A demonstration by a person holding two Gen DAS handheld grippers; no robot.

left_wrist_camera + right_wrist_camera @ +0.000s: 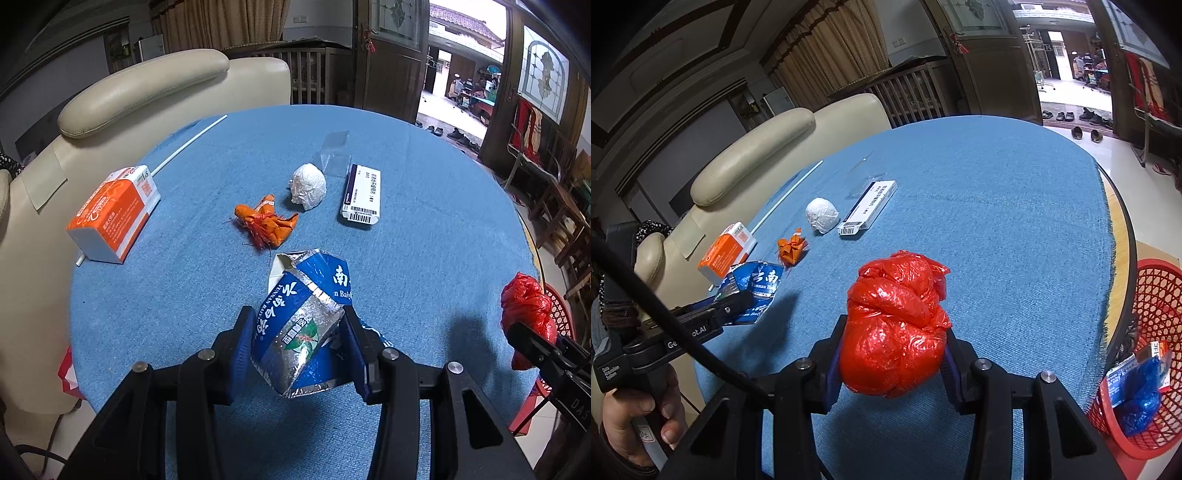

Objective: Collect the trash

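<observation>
My left gripper (297,332) is shut on a torn blue and silver carton (299,325) over the near part of the blue table (424,240); the carton also shows in the right wrist view (753,288). My right gripper (892,350) is shut on a crumpled red plastic bag (895,325), held above the table's near right side; the bag also shows in the left wrist view (526,310). On the table lie an orange wrapper (266,221), a white paper ball (308,186), a white medicine box (362,194) and an orange and white box (114,212).
A red mesh basket (1156,295) stands right of the table with blue trash and a small box inside. A white straw (188,144) and a clear plastic piece (334,155) lie at the far side. A cream sofa (147,85) borders the table's left.
</observation>
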